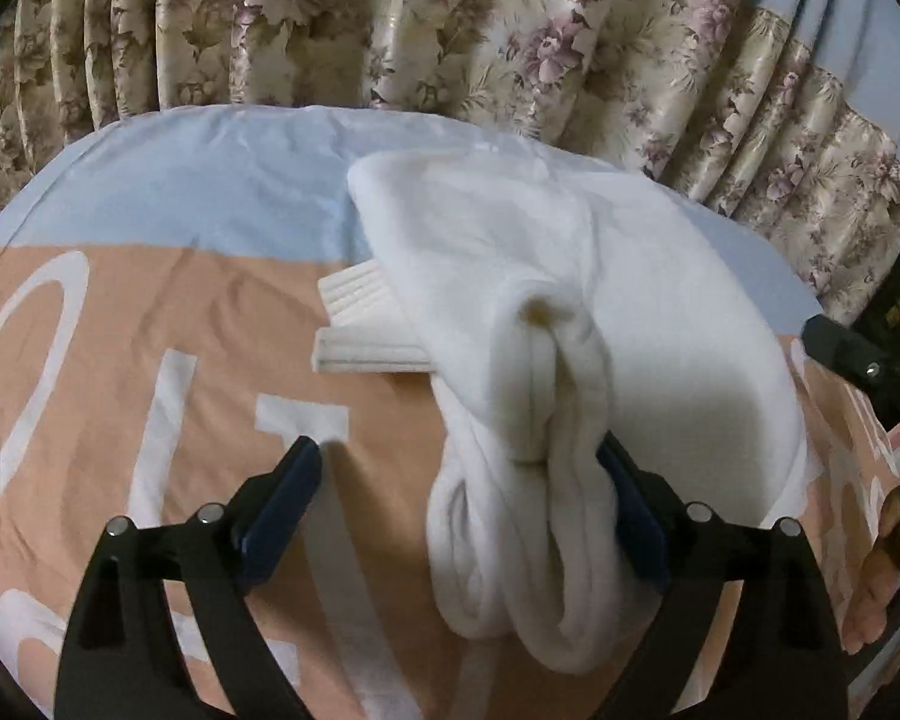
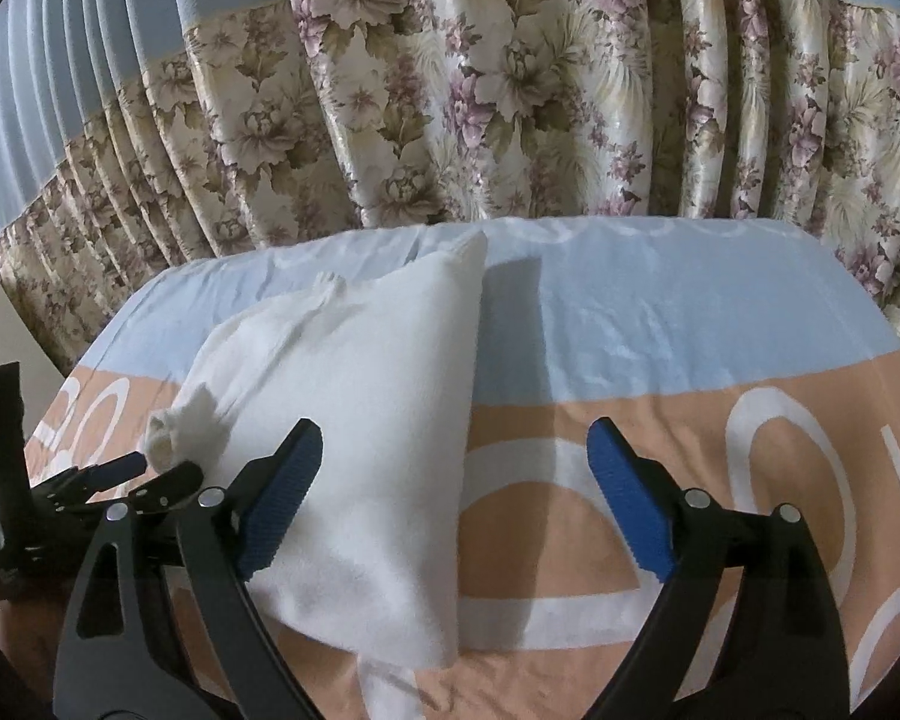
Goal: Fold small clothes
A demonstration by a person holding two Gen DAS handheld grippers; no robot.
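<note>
White folded garment lies on the bed, bunched between the left gripper's spread fingers; the right gripper gapes empty.

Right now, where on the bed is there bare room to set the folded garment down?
Free: the peach-and-white sheet right of the white garment, and the blue strip before the floral curtain. Crowded: the garment's left edge, where the left gripper stands open beside the bunched sleeve.
</note>
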